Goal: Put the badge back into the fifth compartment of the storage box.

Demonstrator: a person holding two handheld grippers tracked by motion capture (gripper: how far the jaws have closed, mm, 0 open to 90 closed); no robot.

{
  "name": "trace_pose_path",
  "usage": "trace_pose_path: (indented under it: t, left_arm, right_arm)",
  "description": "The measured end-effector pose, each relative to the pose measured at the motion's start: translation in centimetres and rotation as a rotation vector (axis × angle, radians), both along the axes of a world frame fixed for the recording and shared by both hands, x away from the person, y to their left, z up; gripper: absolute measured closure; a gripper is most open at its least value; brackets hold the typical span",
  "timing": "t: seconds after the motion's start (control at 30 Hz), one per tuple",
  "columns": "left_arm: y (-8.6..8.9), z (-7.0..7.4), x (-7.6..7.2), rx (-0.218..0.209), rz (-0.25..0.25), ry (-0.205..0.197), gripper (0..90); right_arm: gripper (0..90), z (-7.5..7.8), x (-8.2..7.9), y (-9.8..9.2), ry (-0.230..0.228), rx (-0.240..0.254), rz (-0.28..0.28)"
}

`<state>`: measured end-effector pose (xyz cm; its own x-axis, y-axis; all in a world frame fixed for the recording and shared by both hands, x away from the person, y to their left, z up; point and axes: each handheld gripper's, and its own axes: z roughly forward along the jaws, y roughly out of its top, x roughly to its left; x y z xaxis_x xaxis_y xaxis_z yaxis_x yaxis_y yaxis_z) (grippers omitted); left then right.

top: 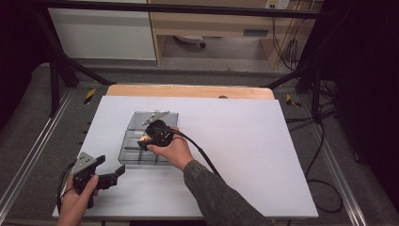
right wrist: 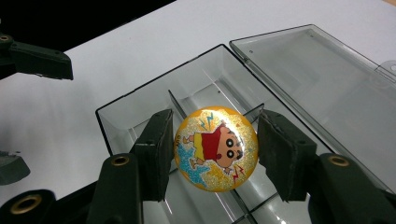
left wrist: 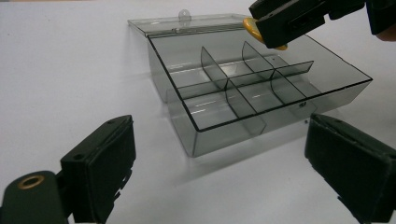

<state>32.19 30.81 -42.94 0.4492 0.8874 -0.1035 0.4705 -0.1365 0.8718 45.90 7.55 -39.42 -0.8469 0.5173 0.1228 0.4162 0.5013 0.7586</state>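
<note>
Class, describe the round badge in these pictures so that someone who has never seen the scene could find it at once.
On the white table sheet lies an open, smoky clear plastic compartment box. Above its dividers, the right gripper clamps a round glittery yellow badge. Its cartoon child in a red shirt is the scene's only bright colour.

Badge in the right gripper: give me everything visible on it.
The badge is a round, domed button, glossy with a glittery yellow-gold face printed with a cartoon child in a red shirt, blue stars and lightning bolts. It looks intact. The right gripper holds it by its rim, one jaw on each side, face toward that gripper's camera. It hangs above the open smoky-clear divided box, touching nothing but the jaws as far as shows. The left gripper view shows a yellow edge.
</note>
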Motion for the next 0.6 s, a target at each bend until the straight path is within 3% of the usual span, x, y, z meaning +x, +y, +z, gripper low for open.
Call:
trace_pose_path:
  t: [0.6]
  left_arm:
    - [0.0, 0.0, 0.0, -0.003, 0.001, -0.003, 8.9]
  right_arm:
    - [47.0, -1.3, 0.1, -0.4, 0.028, 0.000, -0.018]
